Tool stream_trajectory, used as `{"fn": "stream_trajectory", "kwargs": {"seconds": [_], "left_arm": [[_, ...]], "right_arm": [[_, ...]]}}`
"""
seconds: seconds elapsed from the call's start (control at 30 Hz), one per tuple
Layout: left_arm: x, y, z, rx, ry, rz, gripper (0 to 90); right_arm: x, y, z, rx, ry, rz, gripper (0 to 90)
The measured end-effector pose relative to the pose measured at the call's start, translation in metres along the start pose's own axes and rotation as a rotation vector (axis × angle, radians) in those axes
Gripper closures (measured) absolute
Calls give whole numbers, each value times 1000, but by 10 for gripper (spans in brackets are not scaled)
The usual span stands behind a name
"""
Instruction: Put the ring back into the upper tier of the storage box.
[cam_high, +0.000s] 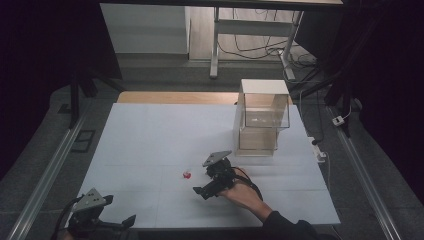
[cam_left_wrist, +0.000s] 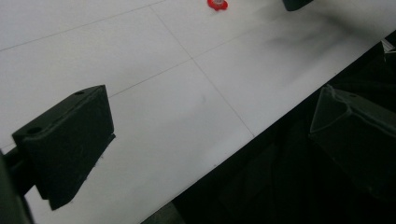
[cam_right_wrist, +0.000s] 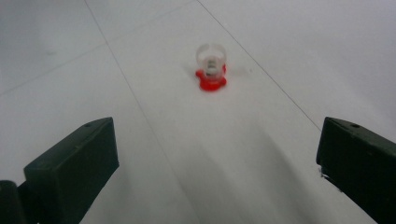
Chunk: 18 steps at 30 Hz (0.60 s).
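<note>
A white table (cam_high: 150, 140) carries a small clear cap on a red base, the cap (cam_high: 186, 174) standing upright near the middle of the front half of the table. Taking the cap as the landmark: the right gripper (cam_high: 199, 191) lies just right of it and a little nearer the person, held low over the table by the right hand (cam_high: 242, 194), its grey plate (cam_high: 216, 158) on top and its 2 jaws aimed toward the cap. In the right gripper view the cap (cam_right_wrist: 211, 70) stands ahead of the right gripper (cam_right_wrist: 217, 158), roughly centred between the 2 black jaws, which stand wide apart with nothing between them and do not touch it. The left gripper (cam_high: 120, 223) is well apart from the cap, to its left and at the table's front edge, near the front left corner. In the left gripper view the left gripper (cam_left_wrist: 210, 140) also has its 2 jaws spread wide and empty, 1 over the white table (cam_left_wrist: 154, 93) and the other past the table's edge over the dark floor; the cap (cam_left_wrist: 217, 4) sits far ahead at the top edge of that view. A clear box (cam_high: 262, 117) with a white top stands behind the cap and to its right, well apart from it, near the table's far right side.
</note>
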<state>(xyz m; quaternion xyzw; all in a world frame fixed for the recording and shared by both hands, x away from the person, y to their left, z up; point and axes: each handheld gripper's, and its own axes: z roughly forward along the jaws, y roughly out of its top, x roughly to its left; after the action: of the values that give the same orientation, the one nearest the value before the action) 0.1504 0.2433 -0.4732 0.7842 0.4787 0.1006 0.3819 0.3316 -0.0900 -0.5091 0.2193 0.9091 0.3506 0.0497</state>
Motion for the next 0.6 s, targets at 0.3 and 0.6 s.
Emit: {"fn": "stream_trajectory", "kwargs": {"seconds": [0.3,0.6], "left_arm": [[0,0,0,-3,-4,0,0],[0,0,0,-6,-7,1,0]], "right_arm": [[4,12,27,-1,7,-13,0],[3,27,41,-22,-5,-25,293]]}}
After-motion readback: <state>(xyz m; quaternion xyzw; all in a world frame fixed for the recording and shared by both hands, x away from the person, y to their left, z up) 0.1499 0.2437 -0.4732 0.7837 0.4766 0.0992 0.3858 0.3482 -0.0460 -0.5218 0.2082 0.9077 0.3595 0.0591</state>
